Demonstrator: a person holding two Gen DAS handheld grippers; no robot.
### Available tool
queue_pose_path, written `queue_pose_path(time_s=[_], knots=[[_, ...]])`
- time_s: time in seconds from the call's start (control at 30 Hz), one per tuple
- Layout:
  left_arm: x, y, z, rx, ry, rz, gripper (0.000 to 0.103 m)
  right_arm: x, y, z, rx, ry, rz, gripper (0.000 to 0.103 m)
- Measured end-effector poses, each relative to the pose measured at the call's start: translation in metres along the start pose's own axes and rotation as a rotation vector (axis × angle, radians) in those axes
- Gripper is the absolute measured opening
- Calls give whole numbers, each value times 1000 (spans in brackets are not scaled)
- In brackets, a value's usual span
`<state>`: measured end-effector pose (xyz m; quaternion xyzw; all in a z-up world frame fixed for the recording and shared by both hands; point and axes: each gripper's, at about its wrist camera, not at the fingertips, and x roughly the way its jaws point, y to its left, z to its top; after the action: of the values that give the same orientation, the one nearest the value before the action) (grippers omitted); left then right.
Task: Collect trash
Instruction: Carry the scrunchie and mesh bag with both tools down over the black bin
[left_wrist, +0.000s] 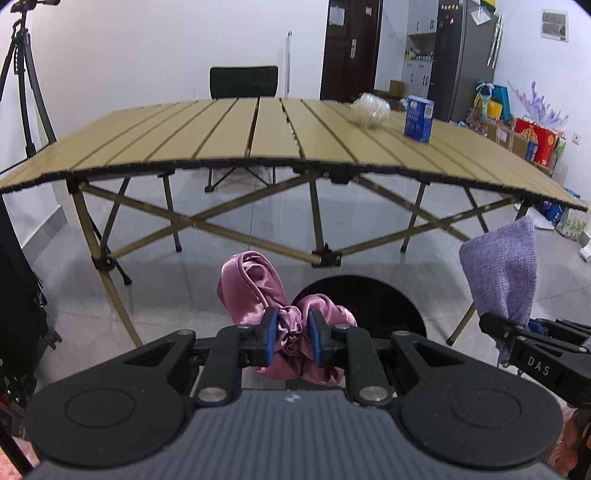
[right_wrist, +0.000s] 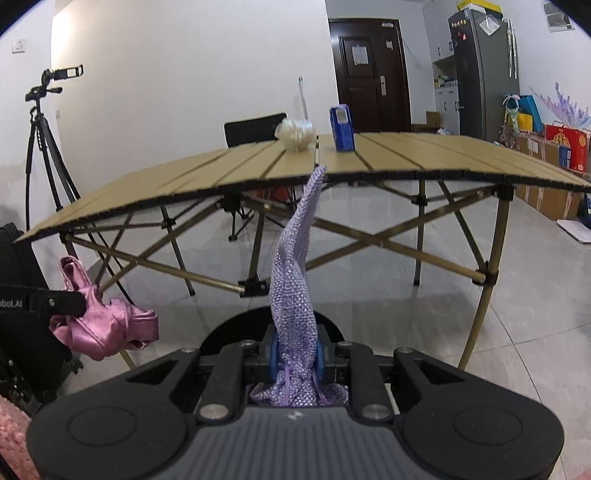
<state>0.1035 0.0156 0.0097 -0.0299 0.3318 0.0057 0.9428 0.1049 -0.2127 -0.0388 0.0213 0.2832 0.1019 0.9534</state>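
Observation:
My left gripper (left_wrist: 292, 338) is shut on a crumpled pink satin cloth (left_wrist: 255, 291), held in the air in front of the table; it also shows at the left of the right wrist view (right_wrist: 103, 328). My right gripper (right_wrist: 297, 358) is shut on a purple knitted cloth (right_wrist: 295, 280) that stands up from the jaws; it also shows at the right of the left wrist view (left_wrist: 502, 273). A round black bin (left_wrist: 373, 306) sits on the floor just below and beyond both grippers. On the folding table (left_wrist: 221, 140) lie a crumpled clear plastic bottle (left_wrist: 369, 109) and a blue carton (left_wrist: 419, 118).
A black chair (left_wrist: 243, 81) stands behind the table. A tripod (left_wrist: 22, 92) stands at the left. A fridge (left_wrist: 465, 59), boxes and gift bags (left_wrist: 532, 136) line the right wall. A black case (left_wrist: 18, 314) is at my near left. Grey tiled floor lies under the table.

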Motion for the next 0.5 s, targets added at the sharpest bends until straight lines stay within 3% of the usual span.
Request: queue_pose_path(time_s=[0.5], knots=[[47,15,-11,-15,123,23,19,43,-21,-18,27,134,-81,18]])
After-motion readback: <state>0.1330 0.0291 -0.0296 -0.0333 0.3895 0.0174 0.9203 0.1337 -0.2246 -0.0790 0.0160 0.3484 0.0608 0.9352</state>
